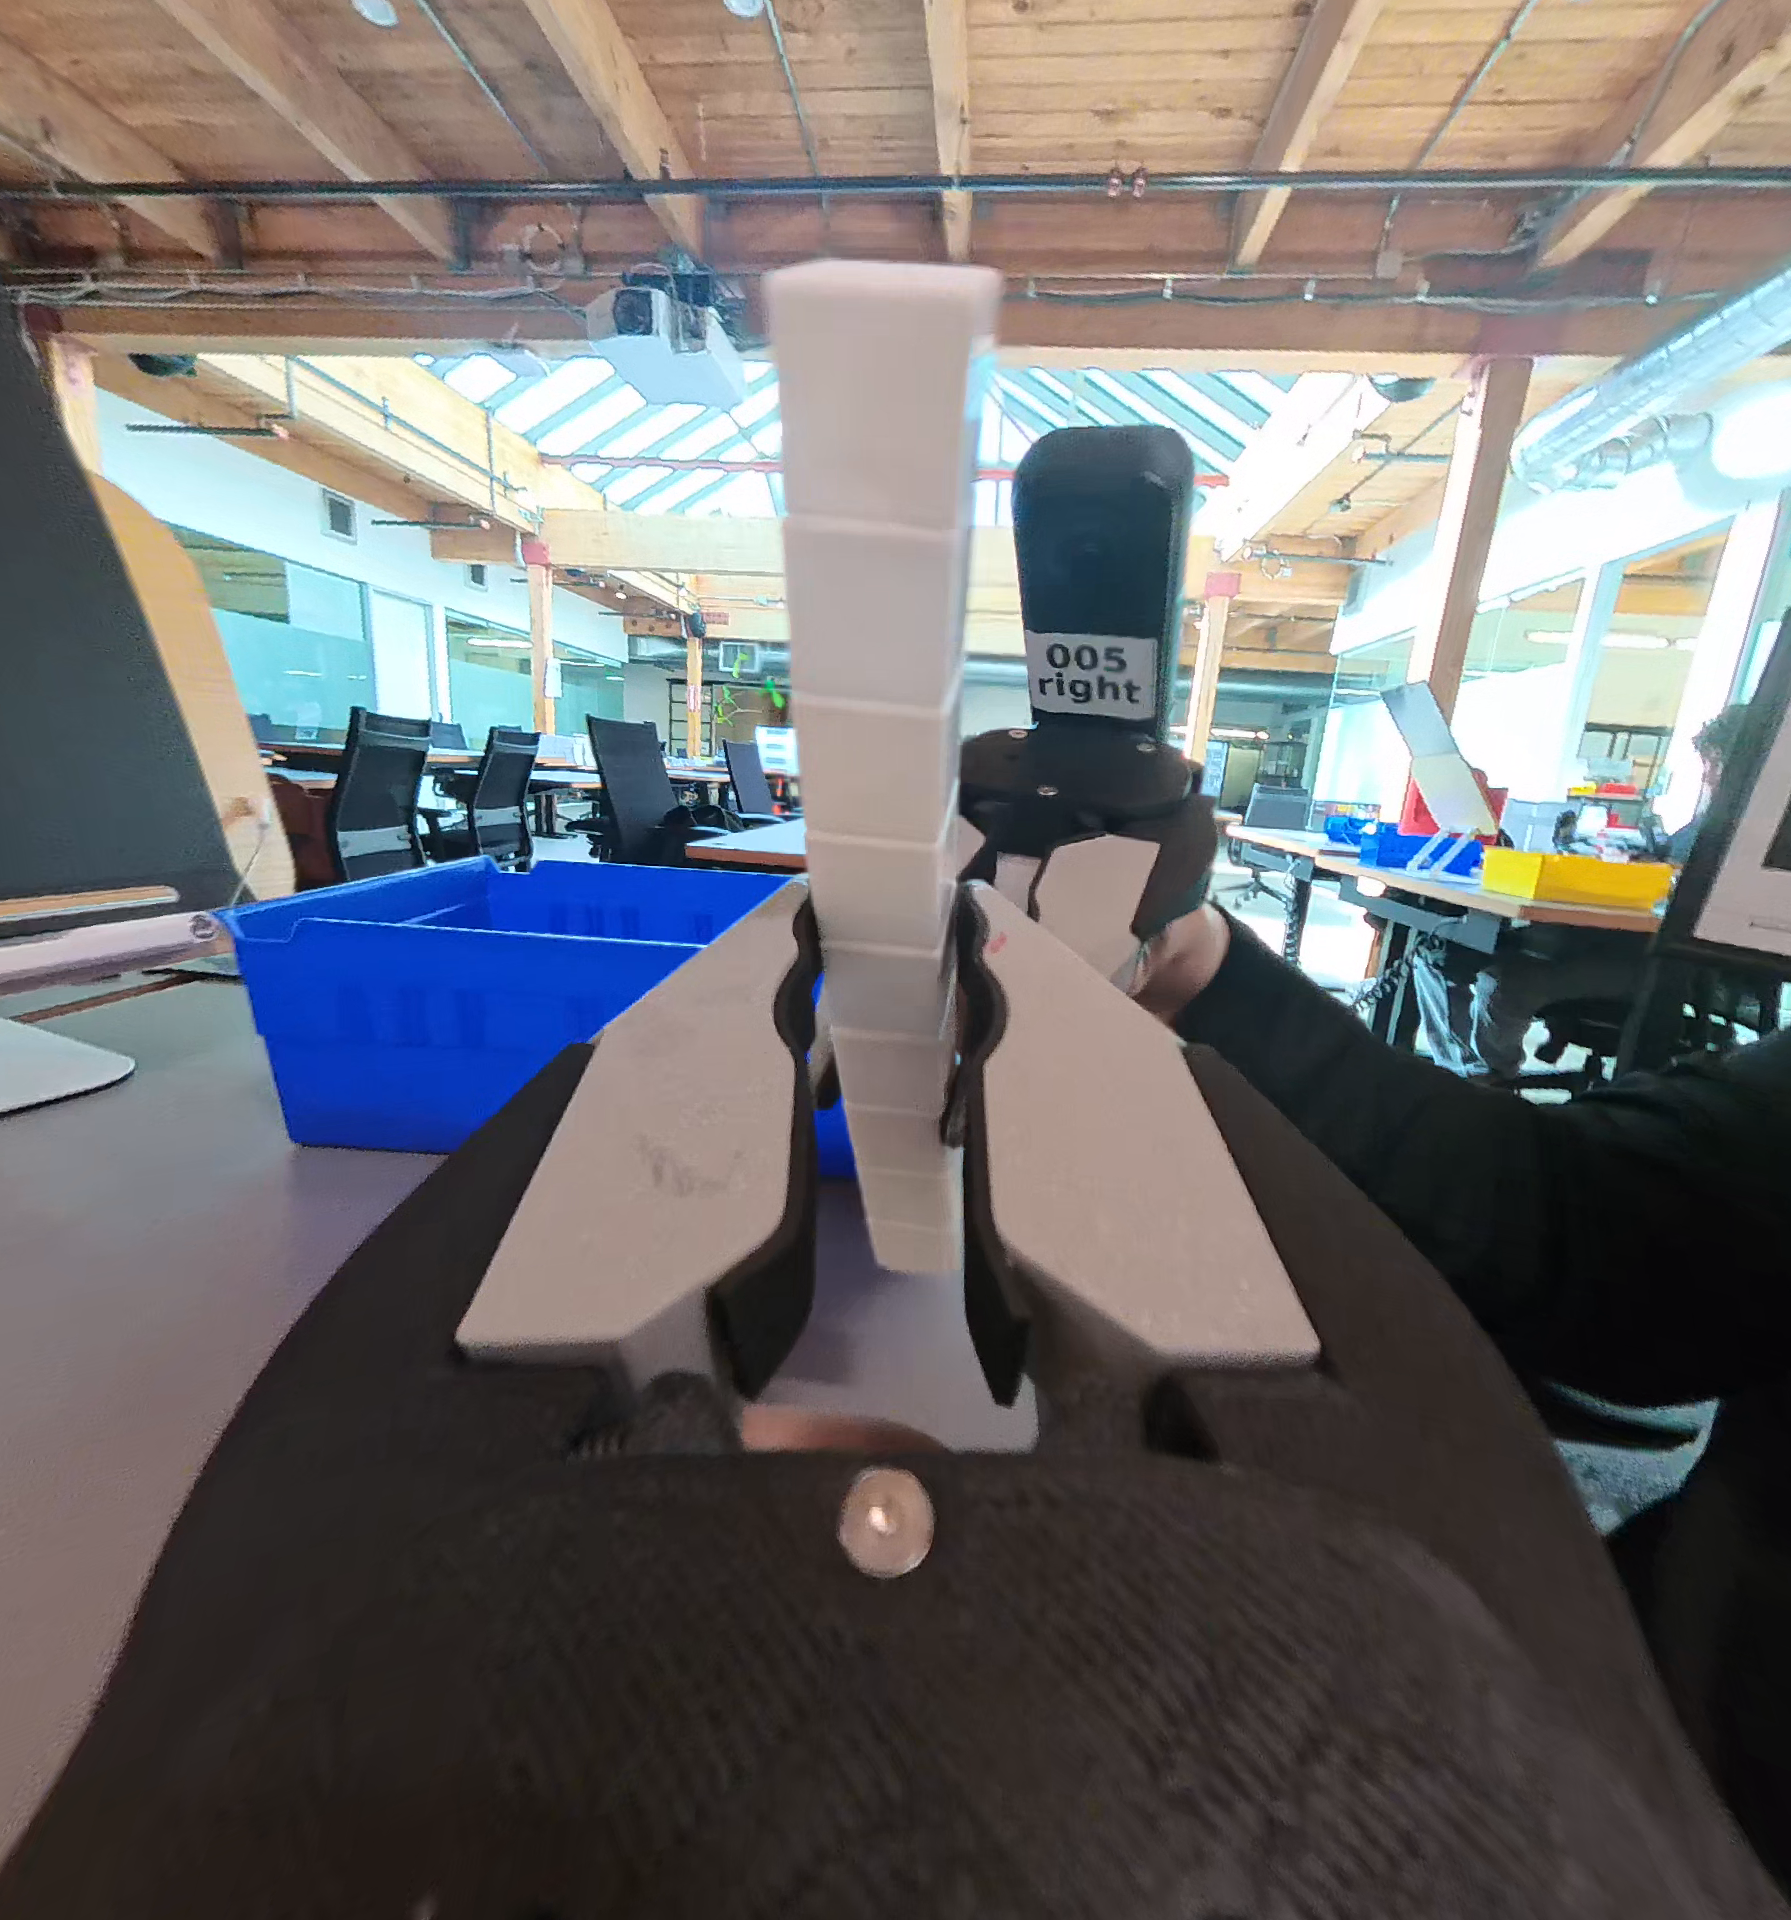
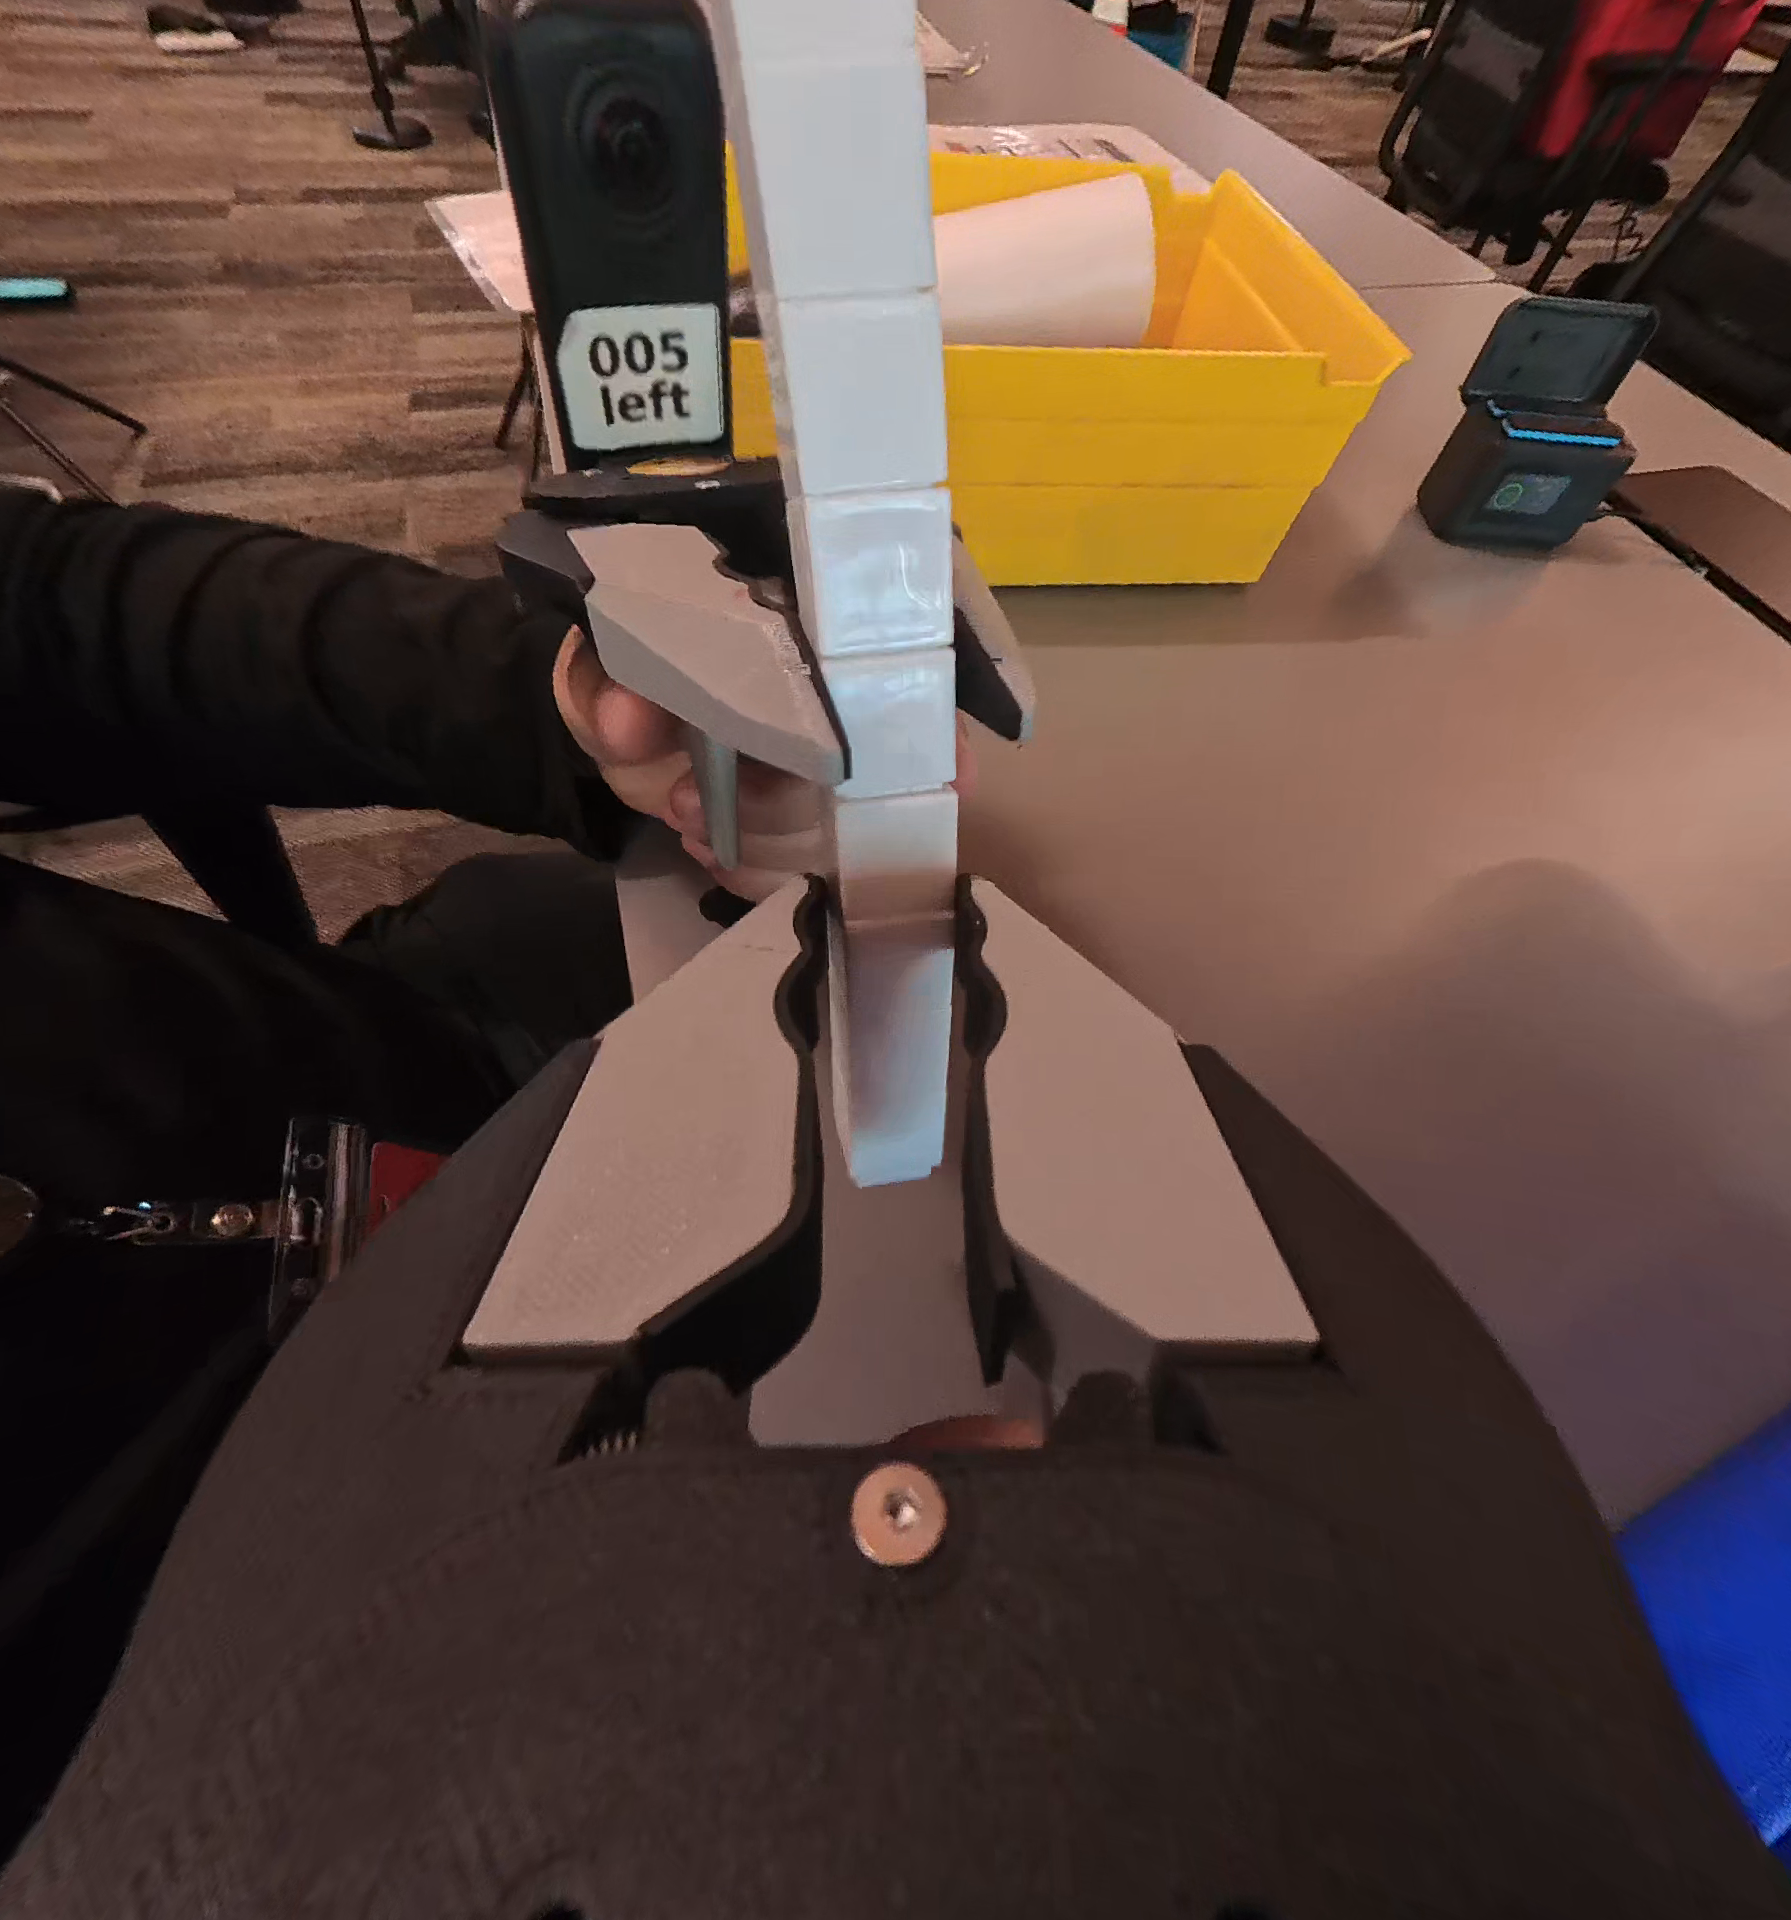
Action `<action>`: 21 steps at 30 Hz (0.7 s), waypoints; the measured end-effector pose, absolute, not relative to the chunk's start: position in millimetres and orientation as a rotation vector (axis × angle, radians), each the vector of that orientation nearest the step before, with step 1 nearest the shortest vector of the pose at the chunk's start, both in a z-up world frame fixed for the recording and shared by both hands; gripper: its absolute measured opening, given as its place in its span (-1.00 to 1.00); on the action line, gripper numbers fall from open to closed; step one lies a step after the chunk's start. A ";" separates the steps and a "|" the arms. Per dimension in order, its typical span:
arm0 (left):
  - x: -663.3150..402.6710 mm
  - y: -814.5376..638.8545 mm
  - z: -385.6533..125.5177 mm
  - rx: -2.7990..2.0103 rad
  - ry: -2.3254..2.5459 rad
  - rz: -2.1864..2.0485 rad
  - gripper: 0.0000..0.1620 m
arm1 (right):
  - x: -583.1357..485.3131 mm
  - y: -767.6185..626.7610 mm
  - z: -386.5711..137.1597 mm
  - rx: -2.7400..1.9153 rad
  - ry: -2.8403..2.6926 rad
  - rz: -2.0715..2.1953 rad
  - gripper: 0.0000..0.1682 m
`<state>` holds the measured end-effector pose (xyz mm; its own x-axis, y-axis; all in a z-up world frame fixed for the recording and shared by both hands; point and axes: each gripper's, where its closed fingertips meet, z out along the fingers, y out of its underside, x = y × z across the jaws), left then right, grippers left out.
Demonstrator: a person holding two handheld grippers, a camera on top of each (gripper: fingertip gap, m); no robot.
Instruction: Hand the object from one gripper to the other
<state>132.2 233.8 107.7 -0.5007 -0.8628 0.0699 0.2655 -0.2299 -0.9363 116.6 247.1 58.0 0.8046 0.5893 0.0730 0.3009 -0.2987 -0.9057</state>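
Both the left hand-held gripper [image 1: 886, 997] and right hand-held gripper [image 2: 891, 935] are clamping the long white segmented plastic strip [image 1: 886, 727], so I'd be releasing only 1 side slowly.

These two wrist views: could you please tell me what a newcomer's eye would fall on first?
A white segmented bar stands upright in the middle of both views, clamped between the left gripper and, at its lower end, the right gripper, whose jaws sit close on it. Behind it, a blue bin sits on the table in the left wrist view, and a yellow bin in the right wrist view.
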 end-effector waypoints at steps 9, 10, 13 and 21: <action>142.5 243.4 100.6 -0.865 1.201 -1.710 -0.44 | 136.2 235.4 110.9 -1.731 -0.503 0.446 -0.78; 142.8 244.2 100.9 -0.857 1.192 -1.695 -0.58 | 138.4 233.5 113.2 -1.728 -0.488 0.464 -0.78; 144.5 247.8 97.8 -0.862 1.204 -1.656 -0.69 | 143.7 232.1 109.7 -1.745 -0.491 0.455 -0.78; 135.4 236.6 103.5 -0.802 1.221 -1.759 -0.57 | 140.3 223.5 107.4 -1.749 -0.540 0.512 -0.78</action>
